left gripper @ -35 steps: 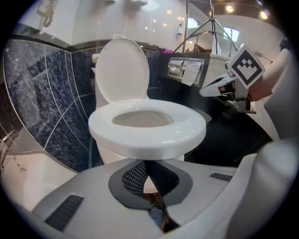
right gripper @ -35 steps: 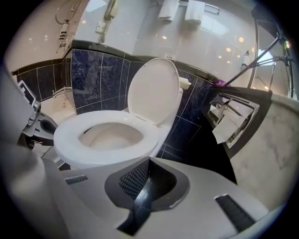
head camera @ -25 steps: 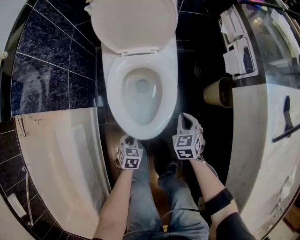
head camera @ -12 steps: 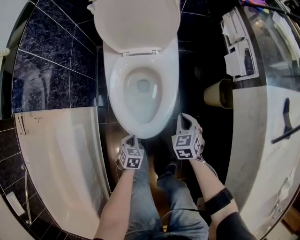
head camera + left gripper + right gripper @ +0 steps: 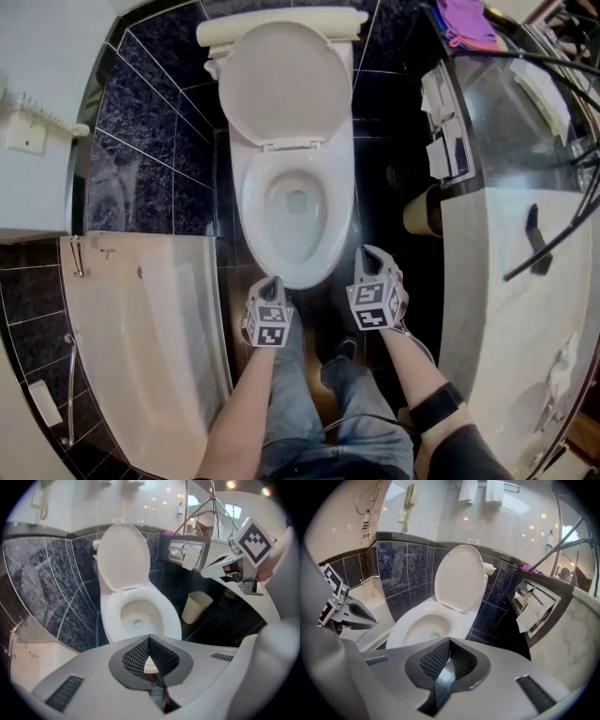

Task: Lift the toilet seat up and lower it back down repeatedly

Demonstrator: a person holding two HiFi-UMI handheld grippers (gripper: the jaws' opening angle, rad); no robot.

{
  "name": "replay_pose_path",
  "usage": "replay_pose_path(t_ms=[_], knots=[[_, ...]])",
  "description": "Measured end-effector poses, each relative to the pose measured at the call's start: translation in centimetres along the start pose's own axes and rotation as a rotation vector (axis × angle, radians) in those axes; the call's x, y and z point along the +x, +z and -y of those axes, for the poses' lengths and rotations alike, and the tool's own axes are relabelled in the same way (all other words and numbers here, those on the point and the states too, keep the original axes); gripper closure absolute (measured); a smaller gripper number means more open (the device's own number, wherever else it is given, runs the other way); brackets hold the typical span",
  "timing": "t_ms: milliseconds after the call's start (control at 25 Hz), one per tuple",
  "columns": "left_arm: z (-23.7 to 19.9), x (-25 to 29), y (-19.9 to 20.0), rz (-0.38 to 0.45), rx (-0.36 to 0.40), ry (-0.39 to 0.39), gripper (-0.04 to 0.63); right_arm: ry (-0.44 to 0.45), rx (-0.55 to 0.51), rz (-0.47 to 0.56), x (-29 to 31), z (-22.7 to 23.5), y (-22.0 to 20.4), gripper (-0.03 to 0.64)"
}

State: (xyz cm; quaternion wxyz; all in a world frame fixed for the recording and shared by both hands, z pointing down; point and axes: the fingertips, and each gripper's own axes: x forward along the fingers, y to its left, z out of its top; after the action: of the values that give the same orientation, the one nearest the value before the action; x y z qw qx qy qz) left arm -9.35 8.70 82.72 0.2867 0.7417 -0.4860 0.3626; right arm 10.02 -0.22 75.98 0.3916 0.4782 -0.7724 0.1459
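The bathtub fills the left side, and a pale tabletop runs down the right. Between them stands the white toilet, with dark tiles behind it. The toilet seat is up. It is a flat oval that leans back against the tank, and the bowl below it is open. I cannot tell if a ring part lies on the bowl's rim. A small bin sits on the floor to the right of the bowl.

The 2 grippers hang near the front of the bowl, well apart from the seat. The left gripper is just at the bowl's front edge, and the right gripper is beside the bowl's right side. Both are closed with nothing in them. The left one's fingers meet at the tips, and so do the right one's fingers.

I think the seat is at the top of its swing, so the lowering step comes next. For that, a gripper has to reach over the bowl to the seat's top edge, tip it forward, and then guide it down slowly so it does not bang.
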Motion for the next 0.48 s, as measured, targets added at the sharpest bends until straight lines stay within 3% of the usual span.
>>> replay_pose_path(t_ms=[280, 480], knots=[[0.2, -14.1, 13.2, 0.182, 0.034, 0.016, 0.603, 0.061, 0.055, 0.108, -11.0, 1.3, 10.6, 0.598], [0.2, -23.9, 19.2, 0.298, 0.034, 0.026, 0.603, 0.113, 0.039, 0.198, -19.0, 1.7, 16.4, 0.598]])
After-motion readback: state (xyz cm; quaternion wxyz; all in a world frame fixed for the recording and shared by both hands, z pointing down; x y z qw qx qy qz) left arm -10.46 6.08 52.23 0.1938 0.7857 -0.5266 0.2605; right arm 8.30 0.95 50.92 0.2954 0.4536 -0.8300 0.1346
